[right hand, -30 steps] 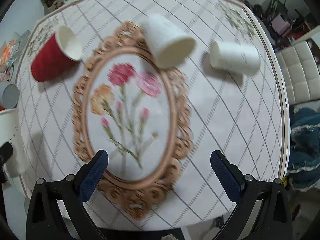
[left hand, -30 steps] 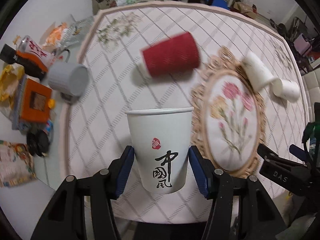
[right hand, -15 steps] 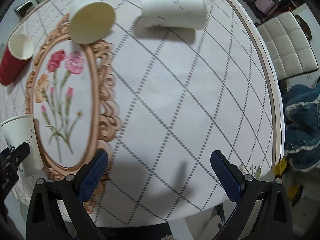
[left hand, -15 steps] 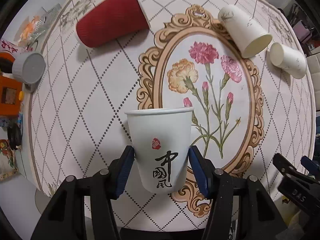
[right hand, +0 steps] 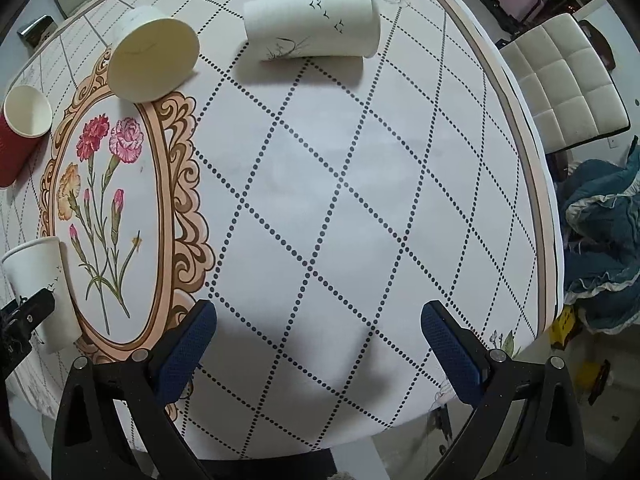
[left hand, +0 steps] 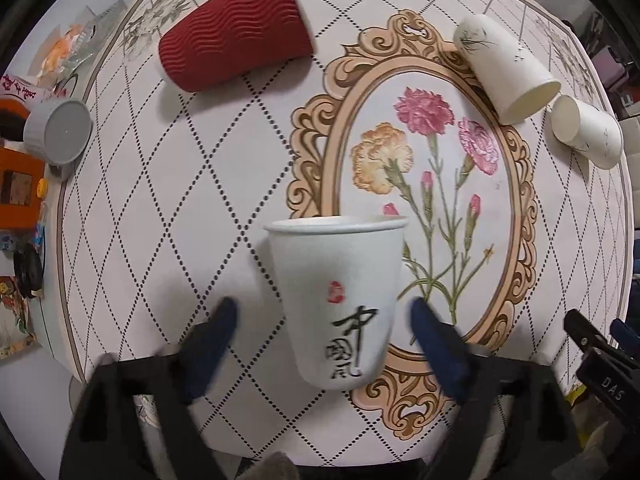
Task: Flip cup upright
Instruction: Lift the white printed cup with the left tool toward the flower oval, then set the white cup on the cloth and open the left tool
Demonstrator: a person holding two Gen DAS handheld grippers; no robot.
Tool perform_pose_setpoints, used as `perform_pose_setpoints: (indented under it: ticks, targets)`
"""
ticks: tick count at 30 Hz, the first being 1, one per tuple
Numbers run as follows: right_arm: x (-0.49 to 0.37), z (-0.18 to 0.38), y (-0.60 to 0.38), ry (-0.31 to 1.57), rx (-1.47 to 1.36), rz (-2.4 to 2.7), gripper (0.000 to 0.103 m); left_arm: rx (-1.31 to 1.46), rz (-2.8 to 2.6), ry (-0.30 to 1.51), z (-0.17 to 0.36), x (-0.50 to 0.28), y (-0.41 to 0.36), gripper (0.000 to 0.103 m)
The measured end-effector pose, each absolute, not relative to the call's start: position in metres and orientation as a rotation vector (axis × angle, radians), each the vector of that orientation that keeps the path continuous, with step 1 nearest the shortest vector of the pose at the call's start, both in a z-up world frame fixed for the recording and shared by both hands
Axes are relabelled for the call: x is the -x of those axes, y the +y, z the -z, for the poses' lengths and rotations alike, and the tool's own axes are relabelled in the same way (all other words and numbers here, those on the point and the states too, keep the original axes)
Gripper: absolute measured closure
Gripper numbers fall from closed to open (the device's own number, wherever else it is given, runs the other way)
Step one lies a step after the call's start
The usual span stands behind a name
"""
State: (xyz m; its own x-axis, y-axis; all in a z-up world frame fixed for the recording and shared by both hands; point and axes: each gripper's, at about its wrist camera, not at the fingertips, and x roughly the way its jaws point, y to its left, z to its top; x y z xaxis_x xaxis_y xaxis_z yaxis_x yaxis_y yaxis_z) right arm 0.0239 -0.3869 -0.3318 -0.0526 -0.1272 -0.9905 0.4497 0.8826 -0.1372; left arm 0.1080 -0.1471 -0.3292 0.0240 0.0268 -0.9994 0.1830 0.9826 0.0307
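Observation:
A white paper cup with black calligraphy (left hand: 340,300) stands upright on the table, rim up, between my left gripper's blue pads (left hand: 212,344). My left gripper (left hand: 324,340) is open, with gaps on both sides of the cup. The same cup shows at the left edge of the right wrist view (right hand: 44,288). My right gripper (right hand: 320,352) is open and empty over bare tablecloth. A red ribbed cup (left hand: 236,32) and two white cups (left hand: 504,68) (left hand: 588,132) lie on their sides farther back.
The round table (right hand: 360,200) has a diamond-pattern cloth with an oval flower print (left hand: 428,184). A grey lid (left hand: 58,132), orange box (left hand: 16,184) and clutter sit at the left. A white chair (right hand: 560,84) and blue cloth (right hand: 600,248) are to the right.
My left gripper has opened and let go of the calligraphy cup, which now stands on the table. The right gripper has swung a little and stays open.

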Motion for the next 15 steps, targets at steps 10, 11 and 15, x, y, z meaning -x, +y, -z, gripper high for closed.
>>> perform_pose_setpoints:
  ticks: [10, 11, 15]
  targets:
    - [-0.026, 0.313, -0.37, 1.533, -0.237, 0.485, 0.0, -0.148, 0.123, 1.499, 0.307, -0.109, -0.119, 0.006]
    - [-0.027, 0.311, -0.369, 1.532, -0.237, 0.484, 0.0, -0.15, 0.114, 1.493, 0.304, -0.11, -0.116, 0.006]
    - [-0.028, 0.302, -0.355, 1.523, -0.22, 0.479, 0.0, -0.174, 0.051, 1.441, 0.286, -0.105, -0.089, 0.006]
